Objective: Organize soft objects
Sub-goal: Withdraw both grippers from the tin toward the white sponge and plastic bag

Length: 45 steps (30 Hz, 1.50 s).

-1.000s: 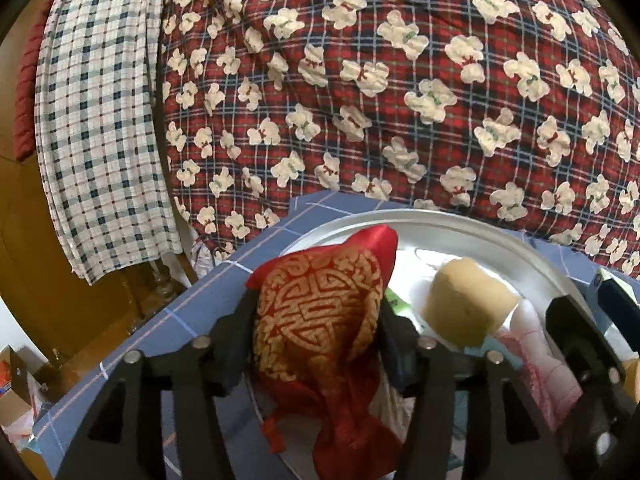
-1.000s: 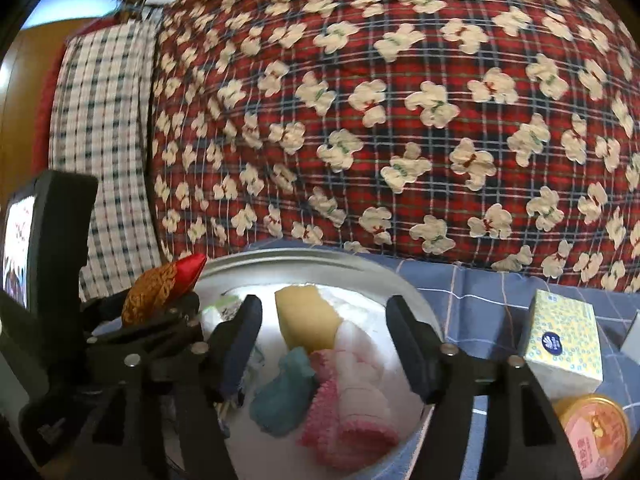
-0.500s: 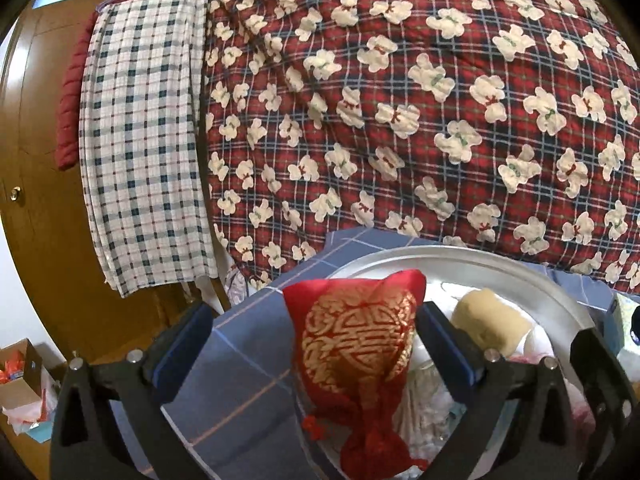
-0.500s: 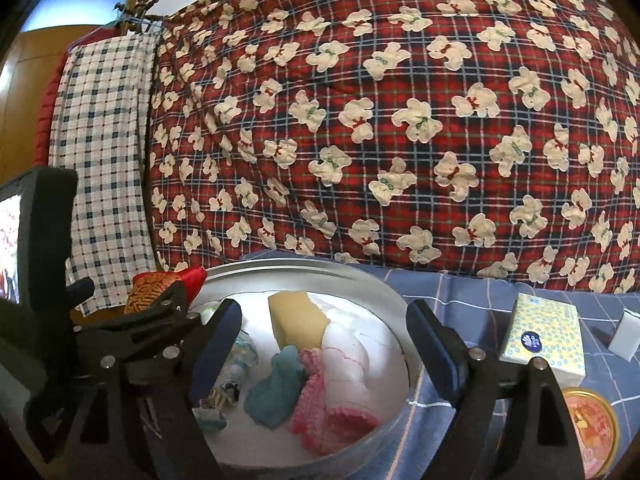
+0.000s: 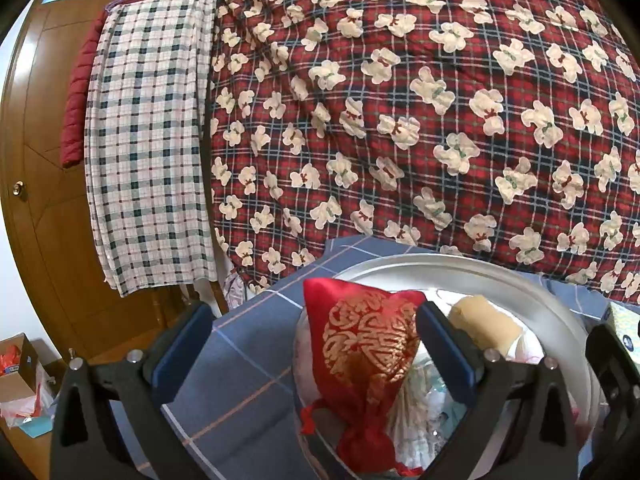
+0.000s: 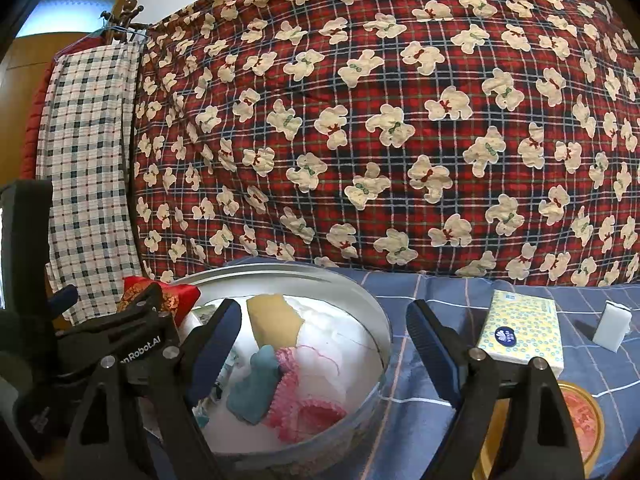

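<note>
Red pouch [image 5: 368,364] leans on the left rim of the metal basin [image 5: 500,270], low in the frame, between the released left claw [image 5: 316,344]. Being half over the edge, it could slump onto the blue worktop [image 5: 240,360]. Only the right view shows the right claw [image 6: 324,344], also spread, and the tissue pack [image 6: 524,330].

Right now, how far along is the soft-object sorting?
Done: sponge, teal cloth and pink knit lie in the metal basin. In hand: nothing; the red pouch rests on the basin's edge between the open left tongs. Right tongs open, empty. Left: tissue pack on the blue cloth.
</note>
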Each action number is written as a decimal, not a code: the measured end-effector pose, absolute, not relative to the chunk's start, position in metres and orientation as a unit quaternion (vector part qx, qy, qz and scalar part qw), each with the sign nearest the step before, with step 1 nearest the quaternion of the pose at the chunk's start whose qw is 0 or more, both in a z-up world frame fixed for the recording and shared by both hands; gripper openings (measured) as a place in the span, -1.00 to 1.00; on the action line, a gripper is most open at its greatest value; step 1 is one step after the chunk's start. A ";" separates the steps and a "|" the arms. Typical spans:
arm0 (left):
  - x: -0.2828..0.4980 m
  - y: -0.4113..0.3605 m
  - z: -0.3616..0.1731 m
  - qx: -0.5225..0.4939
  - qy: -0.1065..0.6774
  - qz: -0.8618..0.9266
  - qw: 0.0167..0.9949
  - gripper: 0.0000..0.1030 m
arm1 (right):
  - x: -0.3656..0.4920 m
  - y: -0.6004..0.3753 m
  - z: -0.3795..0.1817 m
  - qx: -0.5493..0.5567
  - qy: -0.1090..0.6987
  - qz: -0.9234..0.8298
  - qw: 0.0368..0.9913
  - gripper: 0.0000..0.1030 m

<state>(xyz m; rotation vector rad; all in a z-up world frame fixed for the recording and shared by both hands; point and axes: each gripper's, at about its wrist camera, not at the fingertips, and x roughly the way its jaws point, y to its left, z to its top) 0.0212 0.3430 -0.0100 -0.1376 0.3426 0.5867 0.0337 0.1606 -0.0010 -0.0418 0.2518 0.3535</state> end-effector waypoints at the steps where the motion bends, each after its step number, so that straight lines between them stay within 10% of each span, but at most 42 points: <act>1: 0.020 0.343 -0.010 -0.067 0.167 0.287 0.941 0.99 | 0.033 0.160 -0.001 -0.020 0.124 0.174 0.977 0.68; 45: -0.018 0.198 -0.005 -0.058 0.151 0.177 0.971 0.99 | -0.009 0.020 0.010 -0.030 0.084 0.068 0.994 0.68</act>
